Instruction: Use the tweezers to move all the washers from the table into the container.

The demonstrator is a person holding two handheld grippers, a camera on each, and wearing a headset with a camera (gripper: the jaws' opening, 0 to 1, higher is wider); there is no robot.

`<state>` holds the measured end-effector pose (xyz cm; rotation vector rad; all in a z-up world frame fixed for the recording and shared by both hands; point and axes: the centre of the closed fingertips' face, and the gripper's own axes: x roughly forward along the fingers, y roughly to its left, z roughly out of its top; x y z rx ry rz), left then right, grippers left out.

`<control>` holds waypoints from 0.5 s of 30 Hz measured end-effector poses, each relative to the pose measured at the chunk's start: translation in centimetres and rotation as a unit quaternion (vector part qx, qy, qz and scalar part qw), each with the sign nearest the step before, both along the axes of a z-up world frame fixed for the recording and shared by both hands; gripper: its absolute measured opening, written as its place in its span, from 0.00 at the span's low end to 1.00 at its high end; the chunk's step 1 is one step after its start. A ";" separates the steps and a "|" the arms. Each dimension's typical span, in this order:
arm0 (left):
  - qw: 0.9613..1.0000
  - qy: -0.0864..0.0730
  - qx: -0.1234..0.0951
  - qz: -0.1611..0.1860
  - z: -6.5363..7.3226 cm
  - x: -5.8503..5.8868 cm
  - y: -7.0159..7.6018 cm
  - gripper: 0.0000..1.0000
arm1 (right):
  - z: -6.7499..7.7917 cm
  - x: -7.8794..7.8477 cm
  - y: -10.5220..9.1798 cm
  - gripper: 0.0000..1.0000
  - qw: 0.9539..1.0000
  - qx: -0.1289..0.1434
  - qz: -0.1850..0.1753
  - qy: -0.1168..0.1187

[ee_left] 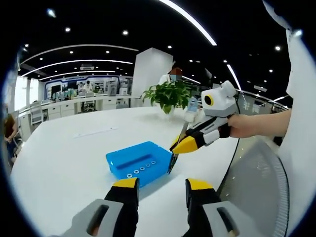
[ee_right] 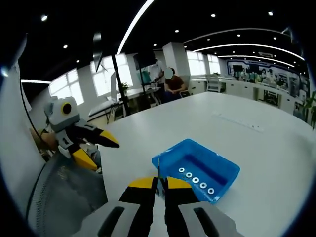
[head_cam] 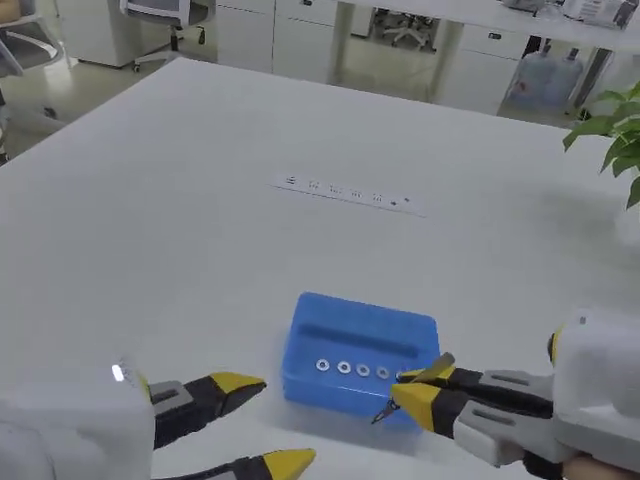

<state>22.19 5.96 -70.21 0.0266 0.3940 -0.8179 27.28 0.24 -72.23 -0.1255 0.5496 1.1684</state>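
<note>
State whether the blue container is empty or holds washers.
Not empty: five washers lie in a row inside the blue container, clearest in the right gripper view.

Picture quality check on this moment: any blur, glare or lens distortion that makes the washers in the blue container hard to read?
Head view: even light, slightly soft, washers in the blue container still readable. Left gripper view: heavy fisheye curve, glaring ceiling strips, washers tiny, tweezers thin but clear. Right gripper view: same curve, sharpest, five washers distinct.
</note>
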 end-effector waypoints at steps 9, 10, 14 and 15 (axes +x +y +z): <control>0.995 0.007 -0.001 -0.096 2.2 0.1 -3.0 0.08 | -1.1 -2.5 0.1 0.03 0.999 -0.018 0.046 0.009; 0.994 0.012 0.006 -0.112 2.2 0.1 -3.4 0.08 | -1.2 -2.8 0.1 0.03 0.998 -0.022 0.052 0.008; 0.989 0.011 0.025 -0.145 2.3 0.3 -4.5 0.09 | -1.3 -3.9 0.4 0.03 0.997 -0.025 0.076 0.010; 0.988 0.013 0.028 -0.151 2.4 0.4 -4.8 0.09 | -1.4 -4.3 0.5 0.03 0.996 -0.030 0.086 0.008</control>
